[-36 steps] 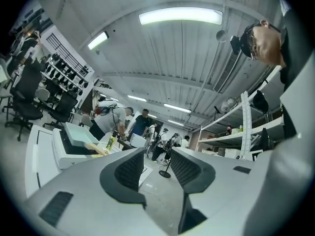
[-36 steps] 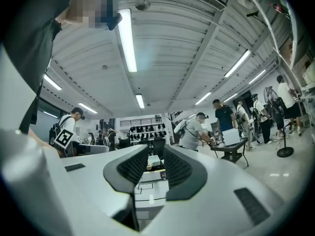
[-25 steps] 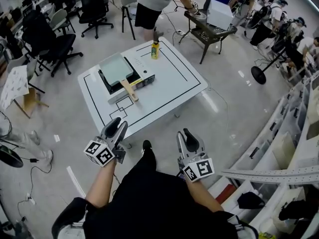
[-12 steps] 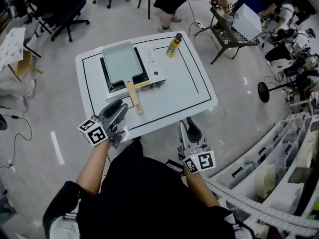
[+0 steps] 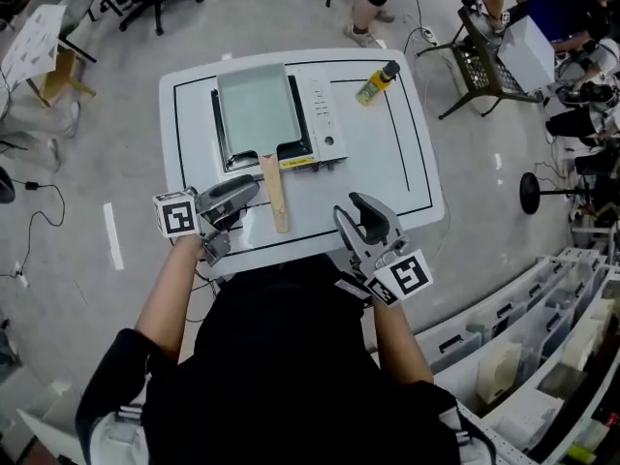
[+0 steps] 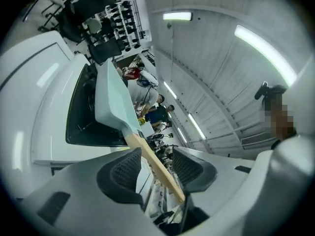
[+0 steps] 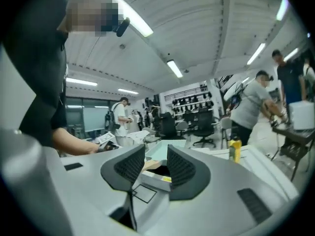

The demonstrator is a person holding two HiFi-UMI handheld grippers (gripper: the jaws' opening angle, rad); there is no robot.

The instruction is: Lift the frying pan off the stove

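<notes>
Slippage is the chief danger here. The left gripper (image 6: pixel 155 165) has its jaws spread, with the wooden handle (image 6: pixel 147 154) of the frying pan (image 5: pixel 256 105) running between them. As far as I can judge, it is not yet pinched. The pan itself sits ahead of the jaws on the stove (image 5: pixel 325 129). If they close this near the handle's free end, the long pan body beyond the jaws would likely lever downward. It could then twist in the pads and drag its far edge on the stove's frame. A grip taken off-centre could also roll the handle out sideways. The right gripper (image 7: pixel 156 157) is likewise spread and holds nothing; the stove's front corner lies beyond its jaws, well apart.

Room looks good: nothing hangs above the pan. The surface (image 5: pixel 387 168) is bare to the right of the left jaws. A yellow bottle (image 5: pixel 376 82) stands far beyond the right jaws, clear of a straight lift. The near edge of the surface lies just behind both jaws, so a backward pull would carry the pan off its support early. People and chairs stand well beyond the far edge.
</notes>
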